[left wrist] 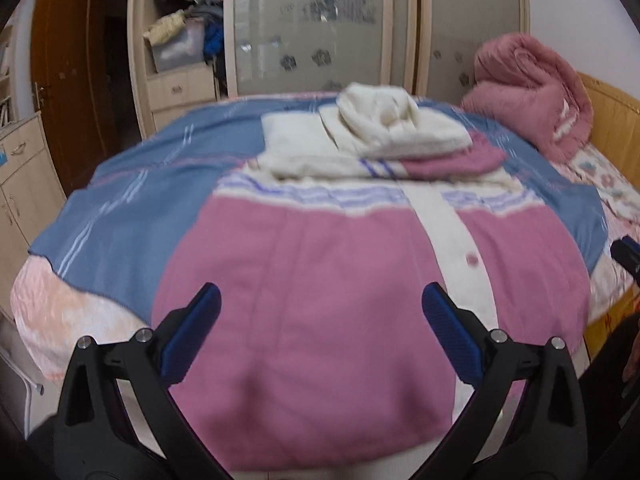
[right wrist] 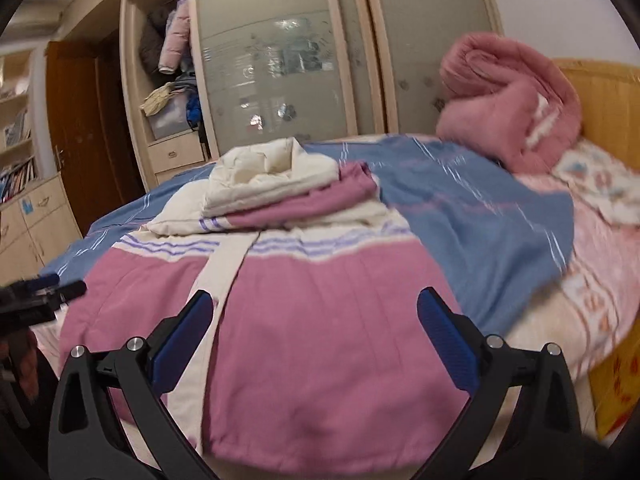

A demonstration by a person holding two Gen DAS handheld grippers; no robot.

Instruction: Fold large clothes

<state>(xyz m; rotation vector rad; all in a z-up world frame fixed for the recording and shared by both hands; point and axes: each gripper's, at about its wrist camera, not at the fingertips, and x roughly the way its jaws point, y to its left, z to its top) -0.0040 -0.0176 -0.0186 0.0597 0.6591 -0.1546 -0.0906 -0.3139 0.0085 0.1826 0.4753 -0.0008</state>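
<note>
Nearest in each wrist view is a claw with its blue-padded fingers spread wide, gripping nothing. The left claw (left wrist: 321,308) hovers over the near hem of the pink jacket (left wrist: 320,320), left of the cream button placket (left wrist: 460,248). The right claw (right wrist: 314,310) hovers over the same hem, with the placket (right wrist: 216,280) passing just beside its left finger.

The jacket lies flat on the bed, hem nearest, front up. Beyond the pink body runs a white band with purple stripes (right wrist: 280,246). Farther on, the sleeves are folded across the chest, and the cream hood (right wrist: 272,178) sits bunched on top.

Under the garment spreads a blue sheet (left wrist: 132,216). At the far right a rolled pink blanket (right wrist: 508,100) rests against the wooden headboard (right wrist: 604,104). Behind the bed stands a wardrobe with frosted sliding doors (left wrist: 304,24).
</note>
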